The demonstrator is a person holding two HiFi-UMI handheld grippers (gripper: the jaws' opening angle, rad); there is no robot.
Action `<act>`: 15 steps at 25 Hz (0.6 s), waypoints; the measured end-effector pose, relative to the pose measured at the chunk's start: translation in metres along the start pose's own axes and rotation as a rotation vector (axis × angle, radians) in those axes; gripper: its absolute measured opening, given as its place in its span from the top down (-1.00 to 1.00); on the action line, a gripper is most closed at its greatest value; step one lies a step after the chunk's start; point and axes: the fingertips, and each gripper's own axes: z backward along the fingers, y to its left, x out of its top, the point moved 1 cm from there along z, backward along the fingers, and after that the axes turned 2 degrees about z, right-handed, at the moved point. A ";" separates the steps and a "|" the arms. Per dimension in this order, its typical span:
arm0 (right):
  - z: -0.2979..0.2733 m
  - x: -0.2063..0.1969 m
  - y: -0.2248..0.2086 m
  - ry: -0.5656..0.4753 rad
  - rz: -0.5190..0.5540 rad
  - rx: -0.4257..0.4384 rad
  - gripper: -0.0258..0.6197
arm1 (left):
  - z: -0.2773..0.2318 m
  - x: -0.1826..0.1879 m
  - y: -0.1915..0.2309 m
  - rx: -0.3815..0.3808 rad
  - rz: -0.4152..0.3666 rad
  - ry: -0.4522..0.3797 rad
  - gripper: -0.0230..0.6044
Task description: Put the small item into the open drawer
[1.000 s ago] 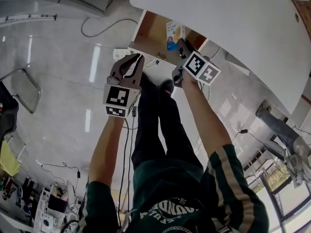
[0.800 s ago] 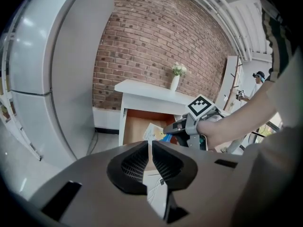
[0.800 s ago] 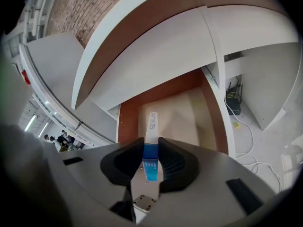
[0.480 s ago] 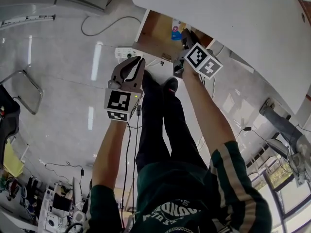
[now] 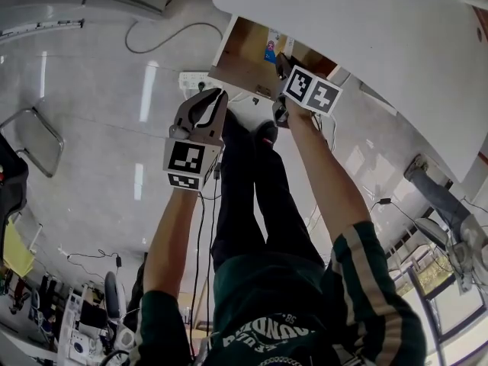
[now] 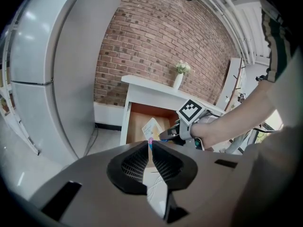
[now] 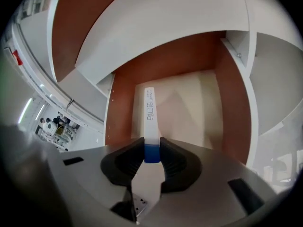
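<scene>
A wooden drawer (image 5: 238, 59) stands pulled out from under the white table (image 5: 366, 44). My right gripper (image 5: 280, 61) reaches over the drawer's front edge, shut on a small flat white box with a blue end (image 7: 150, 119). Its jaws have just been closing, with the box between the pads. The right gripper view looks down into the drawer (image 7: 194, 108), and the box sticks out ahead of my right gripper (image 7: 152, 148) over the pale drawer floor. My left gripper (image 5: 214, 94) hovers left of the drawer above the floor, jaws together and holding nothing. In the left gripper view my left gripper (image 6: 150, 145) points at the drawer (image 6: 135, 126).
A white power strip (image 5: 191, 81) and cables lie on the glossy floor by the drawer's left corner. The person's legs and shoes (image 5: 259, 139) stand just below the drawer. A metal chair frame (image 5: 38, 139) is far left. A large grey appliance (image 6: 57, 70) stands left of the table.
My right gripper has moved down over the drawer's front edge with the box, which now sits lower inside the drawer. My left gripper has hardly shifted.
</scene>
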 end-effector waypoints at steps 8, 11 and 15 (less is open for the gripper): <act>-0.021 -0.029 0.005 0.177 -0.007 0.071 0.61 | -0.002 -0.001 0.008 0.006 0.013 -0.003 0.80; -0.024 -0.036 0.005 0.223 0.004 0.092 0.61 | -0.002 -0.003 0.010 0.006 0.017 0.003 0.80; -0.026 -0.047 0.005 0.272 0.028 0.107 0.61 | -0.004 -0.006 0.011 0.002 0.016 0.010 0.80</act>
